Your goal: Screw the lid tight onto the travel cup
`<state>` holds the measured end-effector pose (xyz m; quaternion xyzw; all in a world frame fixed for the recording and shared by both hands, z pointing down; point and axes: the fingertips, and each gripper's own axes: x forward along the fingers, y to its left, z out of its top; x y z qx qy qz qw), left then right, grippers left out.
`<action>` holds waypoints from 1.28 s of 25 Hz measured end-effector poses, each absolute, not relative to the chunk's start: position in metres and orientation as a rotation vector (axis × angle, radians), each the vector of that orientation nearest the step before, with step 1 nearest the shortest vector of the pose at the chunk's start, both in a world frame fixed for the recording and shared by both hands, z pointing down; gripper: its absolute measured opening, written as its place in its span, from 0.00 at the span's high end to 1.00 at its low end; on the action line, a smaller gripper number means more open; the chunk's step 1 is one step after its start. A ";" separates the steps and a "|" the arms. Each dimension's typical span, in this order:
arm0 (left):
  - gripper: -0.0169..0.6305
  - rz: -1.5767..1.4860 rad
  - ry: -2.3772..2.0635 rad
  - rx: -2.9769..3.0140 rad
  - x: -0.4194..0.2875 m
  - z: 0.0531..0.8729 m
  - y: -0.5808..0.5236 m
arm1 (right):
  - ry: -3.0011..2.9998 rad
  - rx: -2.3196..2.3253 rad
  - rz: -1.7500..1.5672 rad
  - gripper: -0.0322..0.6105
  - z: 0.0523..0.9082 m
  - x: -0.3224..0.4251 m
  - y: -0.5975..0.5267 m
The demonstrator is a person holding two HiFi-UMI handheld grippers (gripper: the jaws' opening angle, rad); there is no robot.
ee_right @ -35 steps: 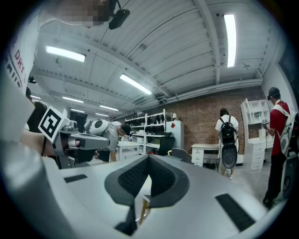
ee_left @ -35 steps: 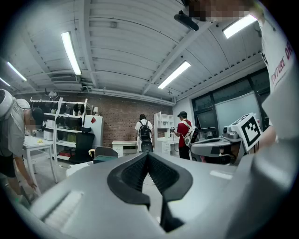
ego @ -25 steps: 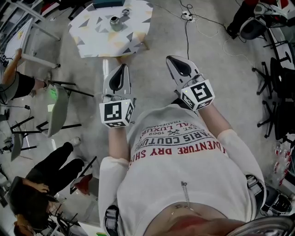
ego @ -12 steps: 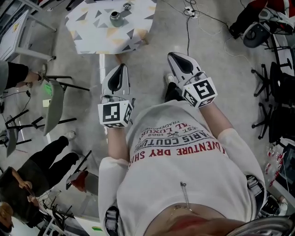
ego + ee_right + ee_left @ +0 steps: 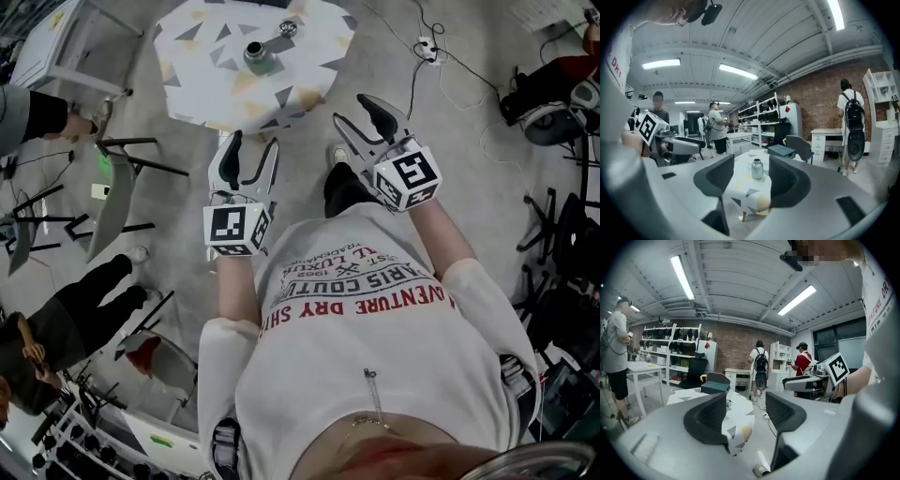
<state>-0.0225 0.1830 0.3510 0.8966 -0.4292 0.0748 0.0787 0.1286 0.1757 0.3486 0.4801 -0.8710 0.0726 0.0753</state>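
Observation:
The steel travel cup (image 5: 258,56) stands upright and uncapped on a table with a triangle-patterned cloth (image 5: 309,66). Its lid (image 5: 288,29) lies on the cloth a little behind it. Both grippers hang in the air short of the table's near edge, and neither touches anything. My left gripper (image 5: 253,145) is open and its jaws have just been opening with nothing between them. So have those of my right gripper (image 5: 358,112), which is also open and empty. In the right gripper view the cup (image 5: 757,168) shows far off, framed by the open gripper (image 5: 751,165). The left gripper view shows its open gripper (image 5: 745,406) aimed at the table (image 5: 738,420).
A dark green box (image 5: 781,150) sits at the table's far side. Folding chairs (image 5: 117,202) and seated people are on the left. A power strip with cables (image 5: 427,47) lies on the floor at the right. More people stand by shelves and desks beyond the table.
Both grippers were shut in the earlier frames and now stand open. Both have moved forward towards the table, which now lies closer in the head view.

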 end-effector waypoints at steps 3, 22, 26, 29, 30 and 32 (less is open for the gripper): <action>0.57 0.253 -1.363 2.613 -0.011 0.357 0.145 | -2.631 1.356 0.229 0.63 0.350 0.147 0.127; 0.38 0.539 -1.471 2.296 0.021 0.476 -0.008 | -2.408 0.708 0.288 0.60 0.452 0.161 -0.061; 0.37 0.607 -1.407 2.278 0.015 0.514 -0.030 | -2.312 0.602 0.261 0.59 0.483 0.145 -0.082; 0.37 0.648 -1.340 2.299 0.013 0.534 -0.047 | -2.239 0.540 0.220 0.56 0.507 0.131 -0.101; 0.37 0.668 -1.313 2.315 0.013 0.540 -0.051 | -2.217 0.521 0.211 0.56 0.515 0.127 -0.108; 0.37 0.697 -1.262 2.353 0.014 0.548 -0.058 | -2.165 0.474 0.179 0.54 0.531 0.119 -0.119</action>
